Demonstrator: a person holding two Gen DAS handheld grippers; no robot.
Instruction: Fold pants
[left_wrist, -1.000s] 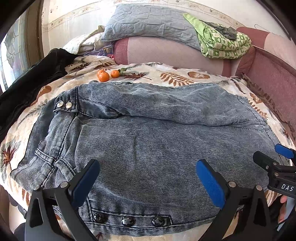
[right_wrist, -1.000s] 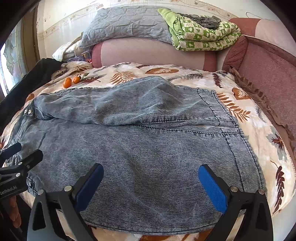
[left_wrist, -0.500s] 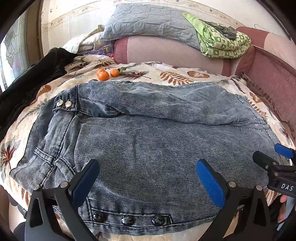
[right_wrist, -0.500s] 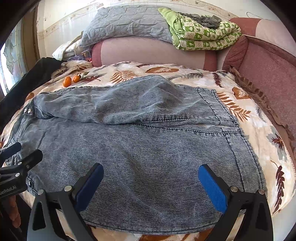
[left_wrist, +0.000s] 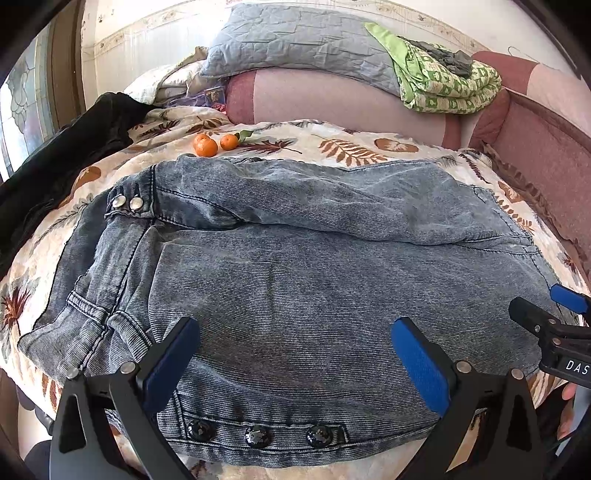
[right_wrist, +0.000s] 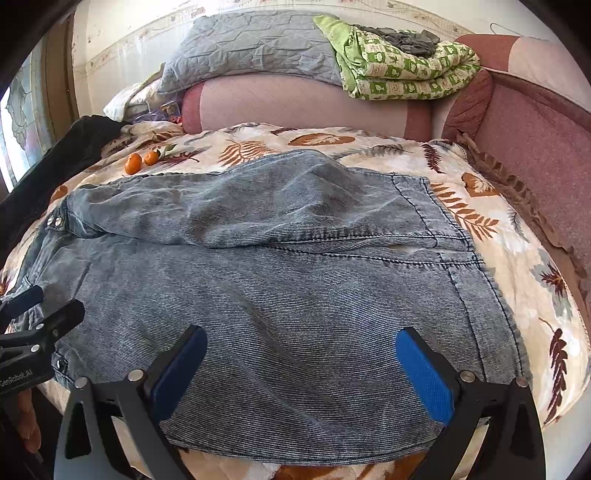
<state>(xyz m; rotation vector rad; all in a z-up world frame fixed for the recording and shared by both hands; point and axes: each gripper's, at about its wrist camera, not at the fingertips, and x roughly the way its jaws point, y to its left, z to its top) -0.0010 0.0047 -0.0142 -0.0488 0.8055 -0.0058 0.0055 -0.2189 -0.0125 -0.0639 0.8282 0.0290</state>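
Denim fills your view: the pants (left_wrist: 314, 280) lie flat across the leaf-print bedspread (left_wrist: 354, 147), already doubled over, waistband to the left and hems to the right. Your left gripper (left_wrist: 295, 354) hangs over the near edge, fingers spread wide apart, nothing between them (blue pads (left_wrist: 421, 365) bare). Just below it on the near edge runs a row of three dark buttons (left_wrist: 256, 435), and further left, on the far flap of the waistband, two silver snaps (left_wrist: 127, 203) catch the light.

Your right gripper (right_wrist: 301, 369) sits over the near edge too, closer to the hem end, fingers likewise parted and gripping nothing. From that side you see the upper leg's hem (right_wrist: 432, 210) lying a little short of the lower one's, edges not quite flush.

Each tool shows in the other's camera at the frame edge, so they're side by side along the near edge.

Far left on the bedspread, two small oranges (left_wrist: 214, 144) sit just beyond the waistband. Behind them, a grey pillow (left_wrist: 295, 44) and a folded green blanket (left_wrist: 447, 85) rest on the pink bolster (left_wrist: 332, 99). A dark garment (left_wrist: 55, 162) drapes off the left side.
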